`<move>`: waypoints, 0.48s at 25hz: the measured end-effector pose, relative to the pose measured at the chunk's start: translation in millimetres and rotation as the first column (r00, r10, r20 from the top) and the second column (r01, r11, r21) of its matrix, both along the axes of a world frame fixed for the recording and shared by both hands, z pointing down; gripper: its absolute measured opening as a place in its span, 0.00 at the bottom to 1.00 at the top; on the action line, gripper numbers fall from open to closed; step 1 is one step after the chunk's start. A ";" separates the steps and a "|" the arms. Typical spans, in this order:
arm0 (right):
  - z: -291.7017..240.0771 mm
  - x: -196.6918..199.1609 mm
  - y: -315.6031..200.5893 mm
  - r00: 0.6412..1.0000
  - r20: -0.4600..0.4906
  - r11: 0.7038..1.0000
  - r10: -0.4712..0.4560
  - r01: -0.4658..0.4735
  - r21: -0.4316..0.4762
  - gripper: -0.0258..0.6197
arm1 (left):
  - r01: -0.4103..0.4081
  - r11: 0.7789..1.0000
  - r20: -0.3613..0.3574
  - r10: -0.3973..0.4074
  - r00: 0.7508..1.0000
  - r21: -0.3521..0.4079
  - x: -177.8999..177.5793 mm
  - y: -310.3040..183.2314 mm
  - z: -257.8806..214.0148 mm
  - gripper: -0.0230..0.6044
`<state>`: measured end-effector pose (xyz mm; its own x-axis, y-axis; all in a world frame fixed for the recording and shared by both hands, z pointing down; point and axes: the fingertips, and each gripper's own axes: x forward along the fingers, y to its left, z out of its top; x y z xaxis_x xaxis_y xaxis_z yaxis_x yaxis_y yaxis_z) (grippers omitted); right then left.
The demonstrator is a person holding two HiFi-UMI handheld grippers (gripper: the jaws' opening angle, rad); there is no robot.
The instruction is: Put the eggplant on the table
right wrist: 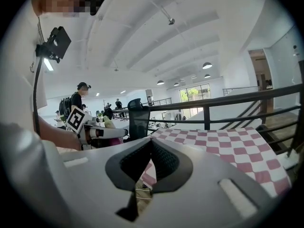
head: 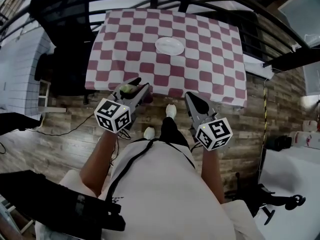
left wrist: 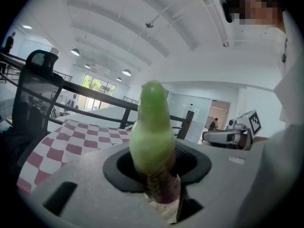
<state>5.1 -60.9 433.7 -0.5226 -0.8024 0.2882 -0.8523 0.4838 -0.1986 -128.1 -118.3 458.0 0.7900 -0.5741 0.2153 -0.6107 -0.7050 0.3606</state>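
Note:
My left gripper (head: 134, 92) is shut on the eggplant (head: 129, 89), whose green stem end sticks up between the jaws and whose purple body (head: 148, 98) shows beside them. In the left gripper view the eggplant (left wrist: 152, 137) stands upright in the jaws, filling the middle. The right gripper (head: 193, 101) is shut with nothing in it; its pads (right wrist: 161, 160) meet. Both grippers hover over the wooden floor, just short of the near edge of the table (head: 200, 64), which is covered in a red and white checked cloth.
A white plate (head: 170, 45) lies on the table's far half. A black office chair (head: 60, 14) stands to the table's left, and a dark railing (right wrist: 228, 101) runs behind it. The person's feet (head: 170, 111) are between the grippers, close to the table edge.

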 end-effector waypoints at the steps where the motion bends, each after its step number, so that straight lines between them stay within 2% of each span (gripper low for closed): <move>1: 1.5 3.9 -6.9 1.000 0.002 1.000 -0.007 0.007 -0.002 0.05 | 0.009 1.000 0.007 -0.009 1.000 -0.001 1.7 -5.7 1.2 0.29; 6: 6.2 25.6 -47.5 0.999 0.005 0.999 -0.045 0.045 -0.017 0.05 | 0.031 1.000 0.031 -0.031 0.999 -0.004 19.6 -43.2 4.8 0.29; 12: 9.0 35.3 -100.8 0.991 0.000 0.990 -0.137 0.137 -0.030 0.05 | 0.052 0.999 0.033 -0.051 0.998 -0.008 54.2 -93.4 3.0 0.29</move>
<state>40.4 -161.8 442.7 -0.6265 -0.7143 0.3119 -0.7788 0.5899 -0.2134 -74.0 -211.7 460.9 0.7518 -0.6118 0.2458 -0.6577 -0.6690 0.3463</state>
